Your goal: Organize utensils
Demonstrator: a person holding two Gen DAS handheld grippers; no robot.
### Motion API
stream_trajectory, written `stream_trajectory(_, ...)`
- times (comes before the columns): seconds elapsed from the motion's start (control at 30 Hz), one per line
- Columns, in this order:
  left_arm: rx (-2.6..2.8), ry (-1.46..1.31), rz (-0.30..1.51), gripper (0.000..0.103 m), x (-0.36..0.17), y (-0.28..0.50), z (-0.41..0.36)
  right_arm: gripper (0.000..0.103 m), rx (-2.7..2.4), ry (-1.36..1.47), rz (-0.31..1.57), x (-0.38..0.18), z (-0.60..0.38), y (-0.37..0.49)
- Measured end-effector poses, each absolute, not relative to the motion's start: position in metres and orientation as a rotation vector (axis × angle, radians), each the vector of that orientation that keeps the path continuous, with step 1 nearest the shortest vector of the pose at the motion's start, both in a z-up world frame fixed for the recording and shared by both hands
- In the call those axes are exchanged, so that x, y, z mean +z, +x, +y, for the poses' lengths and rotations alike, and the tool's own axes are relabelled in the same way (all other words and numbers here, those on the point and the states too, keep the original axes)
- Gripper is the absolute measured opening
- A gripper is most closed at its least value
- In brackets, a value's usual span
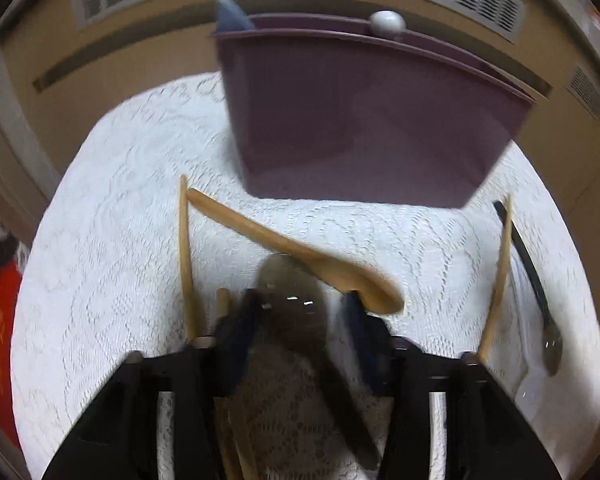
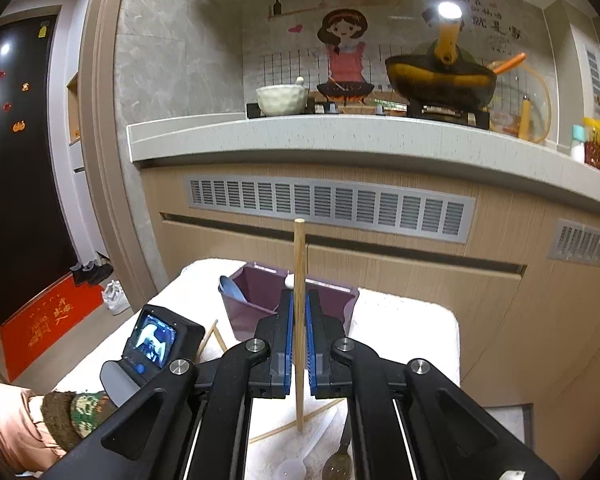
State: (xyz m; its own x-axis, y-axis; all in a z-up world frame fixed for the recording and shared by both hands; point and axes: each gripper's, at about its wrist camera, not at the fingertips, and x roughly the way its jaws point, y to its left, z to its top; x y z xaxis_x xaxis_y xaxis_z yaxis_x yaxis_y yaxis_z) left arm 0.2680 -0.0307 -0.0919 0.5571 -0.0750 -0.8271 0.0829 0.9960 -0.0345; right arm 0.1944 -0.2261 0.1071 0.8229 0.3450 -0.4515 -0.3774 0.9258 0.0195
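Observation:
In the left wrist view a purple utensil bin (image 1: 364, 120) stands on the white lace cloth (image 1: 120, 220), holding a blue spoon (image 1: 230, 16) and a white-ended utensil (image 1: 387, 22). My left gripper (image 1: 304, 312) is open low over the cloth, with a wooden spoon (image 1: 300, 250) lying just ahead of its fingers. Loose chopsticks lie at left (image 1: 186, 256) and right (image 1: 498, 280), beside a dark metal spoon (image 1: 534, 284). In the right wrist view my right gripper (image 2: 299, 308) is shut on an upright chopstick (image 2: 299, 264), above the table and short of the bin (image 2: 252, 304).
A kitchen counter (image 2: 340, 136) with a vent grille (image 2: 328, 204) stands behind the table. The left gripper's housing with its screen (image 2: 152, 340) is at left. A chopstick (image 2: 296, 426), a clear plastic spoon (image 2: 296, 466) and a metal spoon (image 2: 338, 466) lie below the right gripper.

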Motion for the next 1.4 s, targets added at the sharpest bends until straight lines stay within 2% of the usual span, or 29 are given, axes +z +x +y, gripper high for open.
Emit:
stream_trajectory(0.2,-0.155,-0.046,0.914,0.035,-0.085,0.232,-0.014,0.006,0.376,-0.071,0.47,0.106,-0.231,0.188)
stream_trajectory(0.4,-0.162,-0.042,0.769,0.035,-0.048,0.188,0.002,0.006,0.383,-0.064,0.487,0.104,-0.231,0.183)
stream_trajectory(0.53,-0.186,-0.024,0.617,0.035,0.003,0.171,0.001,0.006,0.386,-0.055,0.493,0.104,-0.232,0.179)
stream_trajectory(0.63,-0.208,0.001,0.462,0.035,0.061,0.167,-0.002,0.006,0.384,-0.056,0.463,0.117,-0.231,0.177)
stream_trajectory(0.8,-0.193,0.071,0.174,0.035,0.168,0.181,-0.005,0.006,0.368,-0.085,0.313,0.178,-0.226,0.186)
stream_trajectory(0.93,-0.179,0.093,0.079,0.035,0.208,0.21,-0.006,0.006,0.365,-0.096,0.215,0.216,-0.22,0.207)
stream_trajectory(1.13,-0.169,0.074,0.144,0.035,0.186,0.281,-0.005,0.006,0.362,-0.07,0.243,0.201,-0.211,0.267)
stream_trajectory(1.4,-0.221,0.024,0.404,0.035,0.082,0.362,-0.013,0.006,0.373,-0.059,0.468,0.11,-0.188,0.345)
